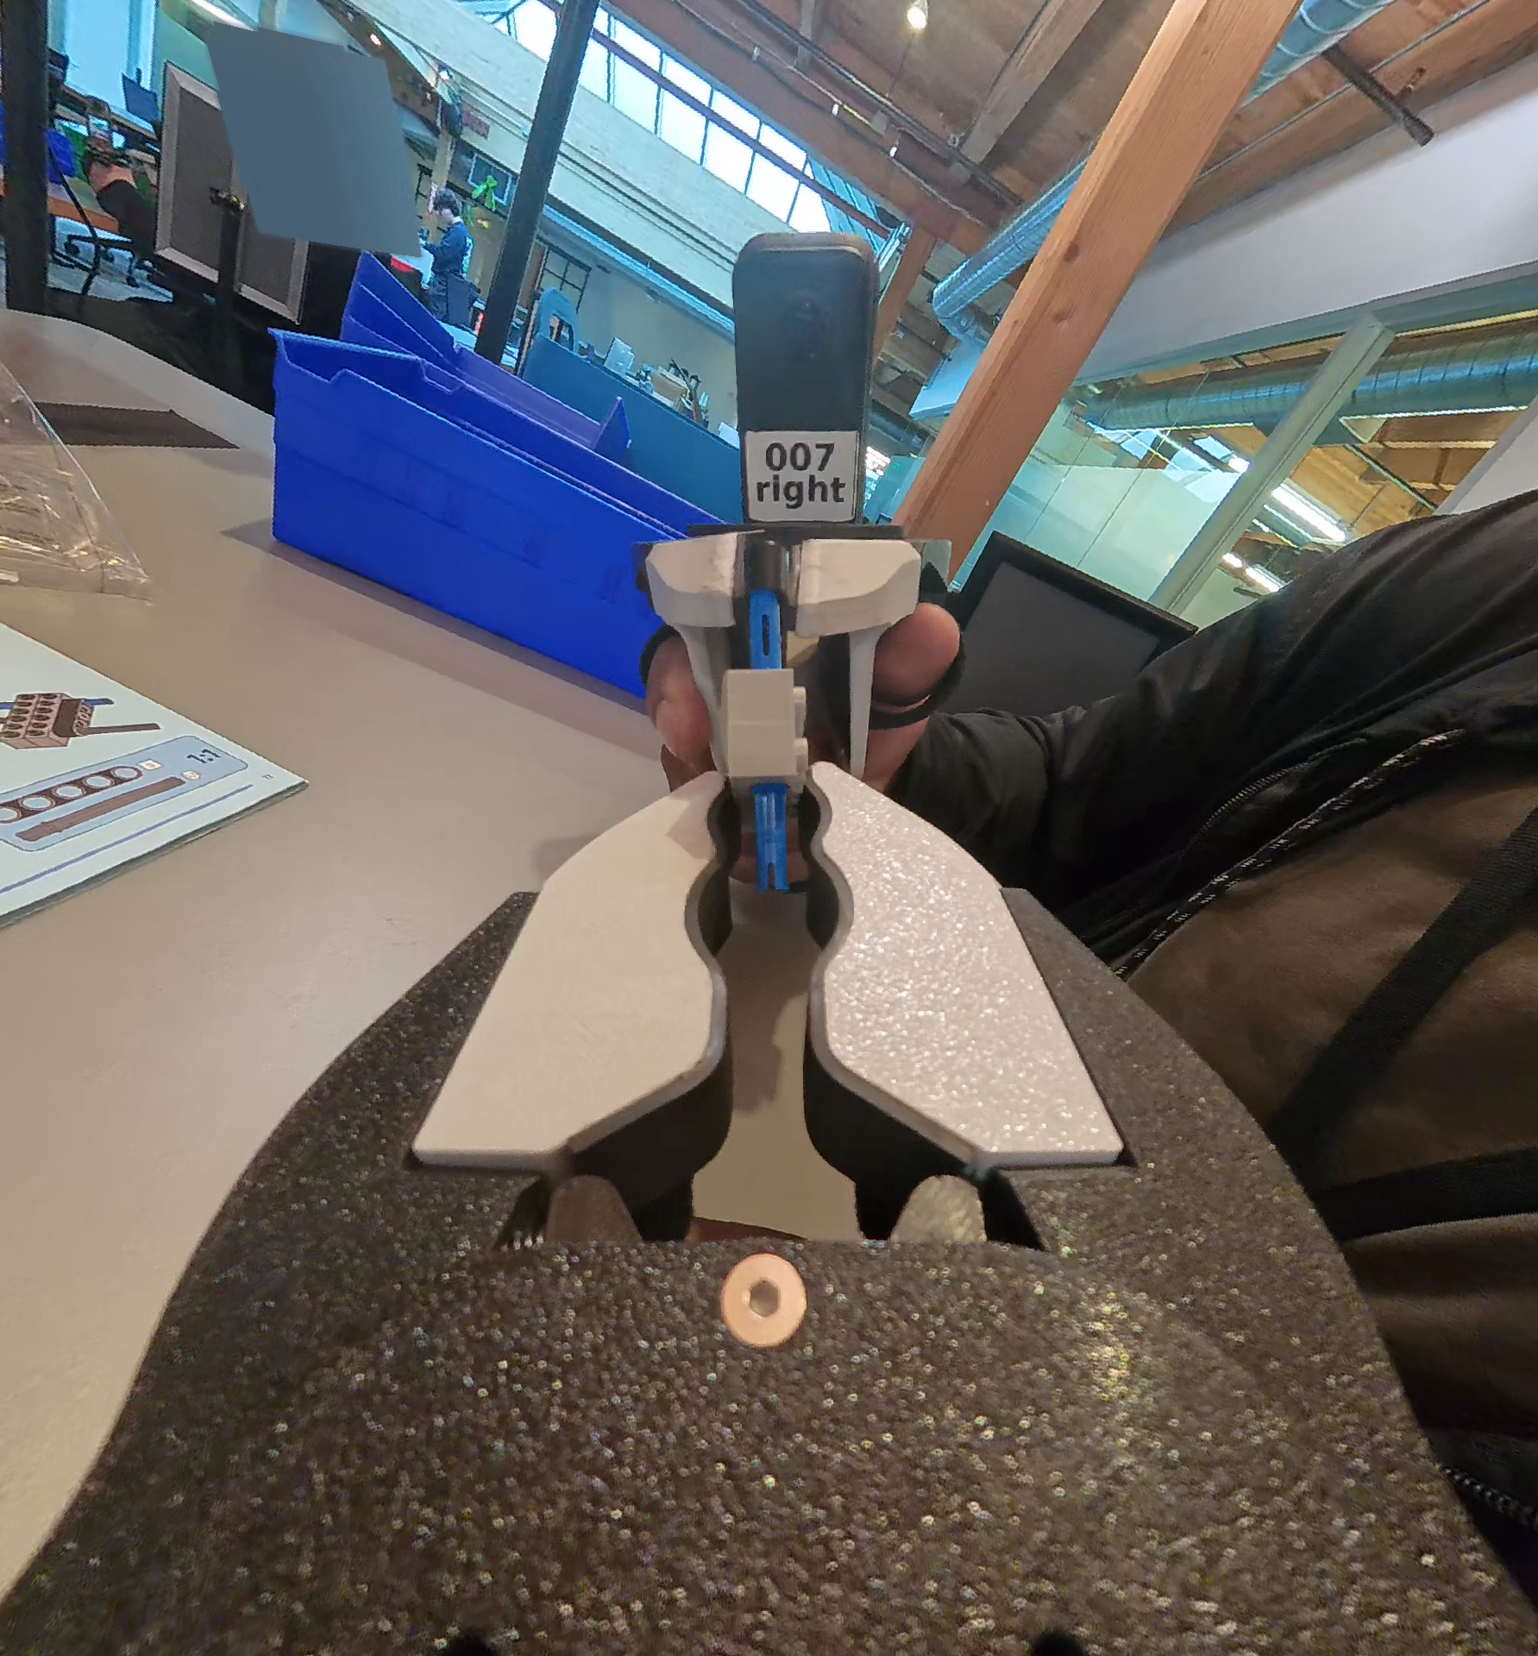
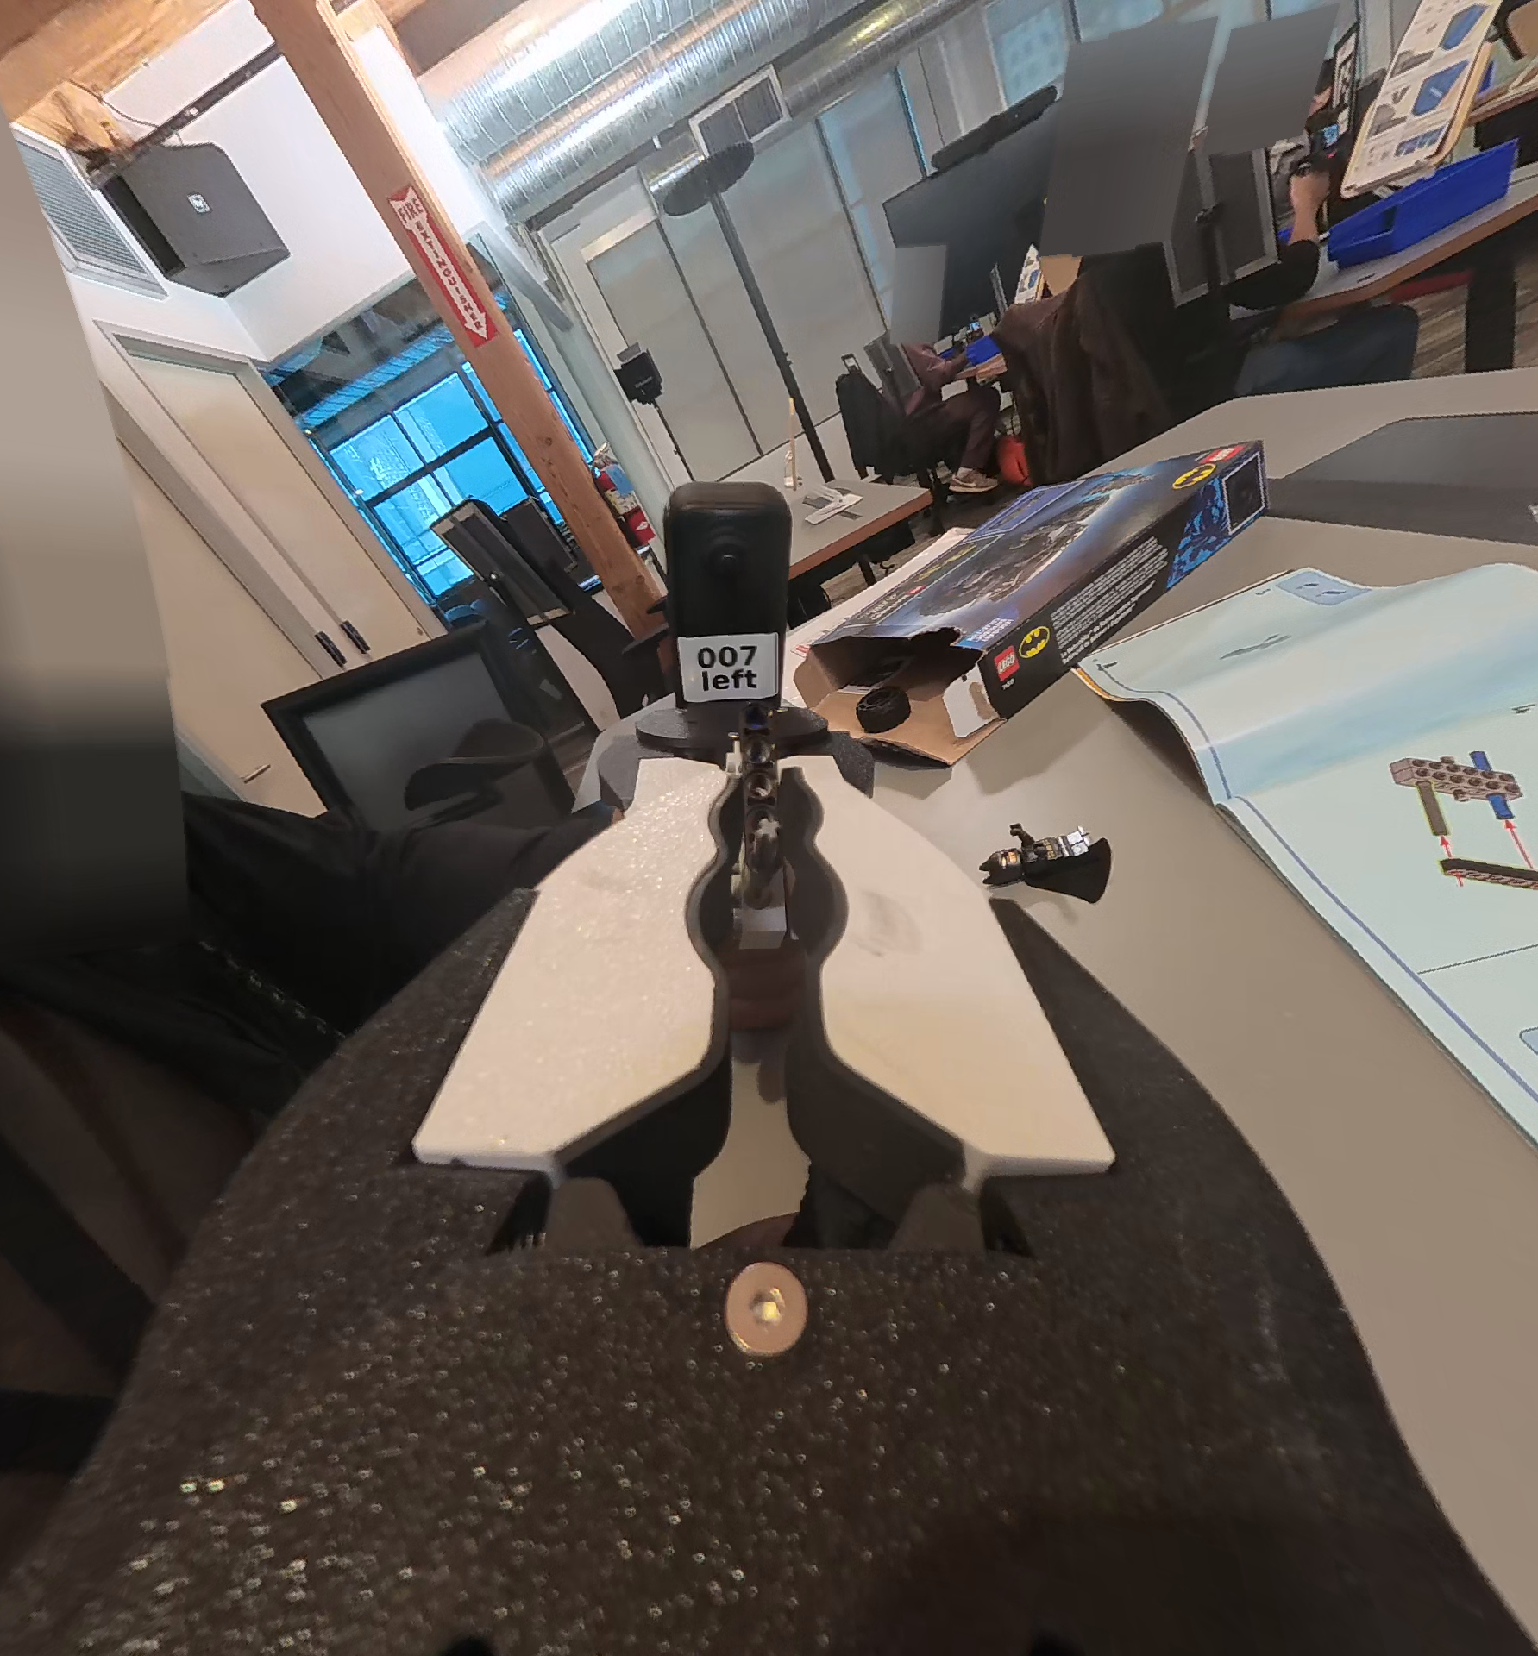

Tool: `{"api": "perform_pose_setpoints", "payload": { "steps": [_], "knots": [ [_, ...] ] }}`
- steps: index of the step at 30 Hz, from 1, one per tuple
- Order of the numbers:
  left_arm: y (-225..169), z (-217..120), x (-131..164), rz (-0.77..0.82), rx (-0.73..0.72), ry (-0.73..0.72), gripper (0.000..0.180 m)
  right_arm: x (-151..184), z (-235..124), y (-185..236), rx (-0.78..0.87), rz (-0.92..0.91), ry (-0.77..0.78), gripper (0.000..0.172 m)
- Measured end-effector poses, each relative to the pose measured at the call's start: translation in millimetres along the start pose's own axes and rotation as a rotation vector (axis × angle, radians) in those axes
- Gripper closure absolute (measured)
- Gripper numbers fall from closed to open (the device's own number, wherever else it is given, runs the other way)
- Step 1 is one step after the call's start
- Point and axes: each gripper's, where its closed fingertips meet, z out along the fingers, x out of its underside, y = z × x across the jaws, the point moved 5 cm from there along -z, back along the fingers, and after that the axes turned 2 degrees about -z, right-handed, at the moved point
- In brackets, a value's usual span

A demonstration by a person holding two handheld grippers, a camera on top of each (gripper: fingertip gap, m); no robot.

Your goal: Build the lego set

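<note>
Both grippers meet tip to tip above the grey table [image 1: 371,896]. In the left wrist view my left gripper [image 1: 769,793] is shut on the near end of a light grey brick [image 1: 756,726], with a blue pin [image 1: 769,851] running back between its fingers. The right gripper [image 1: 774,618] faces it from beyond, with the pin's far end between its fingers. In the right wrist view my right gripper [image 2: 758,789] is shut on a dark beam with holes [image 2: 760,806]. A grey piece [image 2: 760,932] sits behind it. The left gripper [image 2: 747,744] is just past the beam.
Blue bins [image 1: 442,466] stand at the back, with a clear bag [image 1: 3,475] and an open instruction booklet [image 1: 75,780] to the left. The right wrist view shows a torn toy box [image 2: 1061,582], a black tyre [image 2: 881,708], a small dark figure [image 2: 1047,860] and the booklet [image 2: 1374,762]. Less than 4 cm separates the two grippers' tips. The left tips stand about 15 centimeters off the small dark figure [image 2: 1047,860].
</note>
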Motion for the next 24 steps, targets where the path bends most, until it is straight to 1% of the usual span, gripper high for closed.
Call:
{"api": "perform_pose_setpoints", "payload": {
  "steps": [5,11,18,24],
  "knots": [
    [-0.7,0.1,-0.9,0.004,0.006,-0.014,0.169,-1.3,0.3,2.9,0.025,-0.050,-0.005,0.162],
    [-0.2,-0.9,-2.5,-0.005,0.021,-0.041,0.169,-2.9,0.6,9.0,0.033,-0.088,-0.037,0.147],
    [-0.5,-1.2,-3.3,-0.007,0.031,-0.058,0.169,-6.0,-3.6,11.9,0.057,-0.165,-0.075,0.144],
    [0.1,-2.3,-4.2,-0.016,0.034,-0.072,0.169,-11.0,-12.9,13.8,0.094,-0.296,-0.127,0.142]
  ]
}}
